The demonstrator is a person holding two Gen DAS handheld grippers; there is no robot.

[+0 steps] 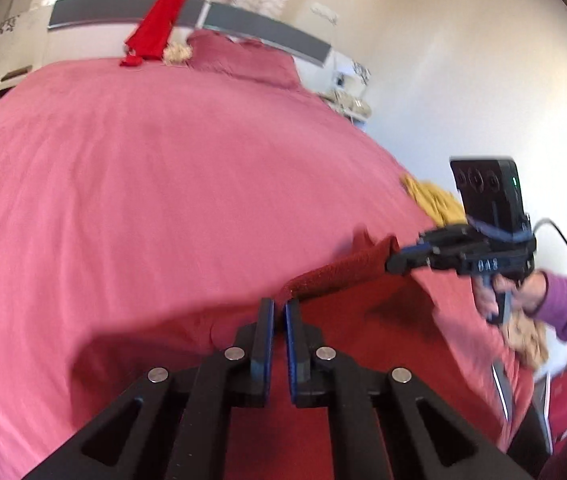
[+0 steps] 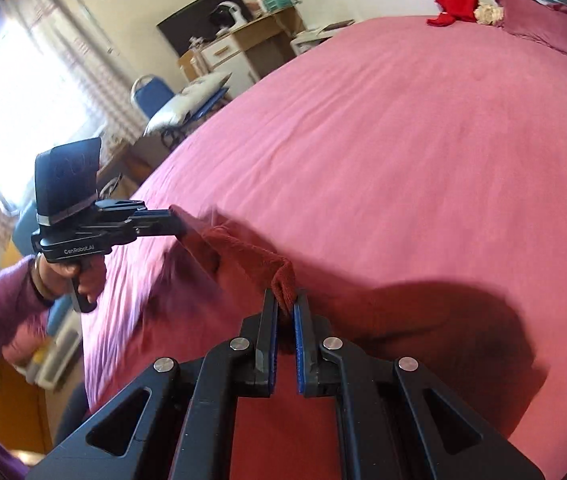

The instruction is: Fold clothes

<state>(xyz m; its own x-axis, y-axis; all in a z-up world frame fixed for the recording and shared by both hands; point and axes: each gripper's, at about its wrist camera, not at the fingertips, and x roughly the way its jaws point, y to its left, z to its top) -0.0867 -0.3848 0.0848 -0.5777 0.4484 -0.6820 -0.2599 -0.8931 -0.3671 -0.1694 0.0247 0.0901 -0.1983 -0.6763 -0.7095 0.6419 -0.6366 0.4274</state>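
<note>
Pink bedding covers the bed (image 1: 155,184), which fills both wrist views; a headboard (image 1: 187,10) with a bright red cloth (image 1: 155,26) draped over it sits toward twelve o'clock, and a yellow garment (image 1: 433,200) lies near the bed's edge at three o'clock in the left view.

Dark red garment (image 1: 347,272): it is stretched between the two grippers, with the rest of it hanging or lying below them over the bed near the six o'clock edge. Left gripper (image 1: 279,308) is closed narrow on one end of the rolled top edge; right gripper (image 2: 286,300) is likewise pinched on the other end.

From the left gripper the held edge runs toward two o'clock to the right gripper (image 1: 397,260); from the right one it runs toward ten o'clock to the left gripper (image 2: 175,222). So the garment's long axis lies straight between the hands, roughly parallel to the near bed edge, and neither hand is nearer the cloth. My reading: any fold must carry this taut edge forward toward twelve o'clock, both hands moving together so the edge stays level.
</note>
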